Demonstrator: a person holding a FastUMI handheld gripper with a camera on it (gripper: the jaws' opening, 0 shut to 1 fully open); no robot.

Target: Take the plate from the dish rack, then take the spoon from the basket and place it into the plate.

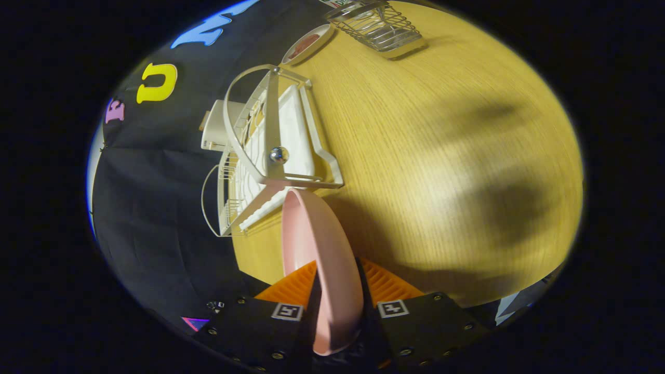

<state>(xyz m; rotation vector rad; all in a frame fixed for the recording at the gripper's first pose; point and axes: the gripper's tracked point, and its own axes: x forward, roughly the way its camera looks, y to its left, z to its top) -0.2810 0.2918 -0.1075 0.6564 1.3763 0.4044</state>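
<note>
A: While the pink plate stands on edge between the orange fingers, the gripper pinches it from both sides, above the wooden table.

B: Yep. White dish rack is just beyond it, slots bare. Wire basket sits way across; can't tell what's inside. Shallow dish beside it holds something reddish.

Pink plate, orange ribbed fingers, white dish rack, yellow woodgrain table, silver wire basket
</note>
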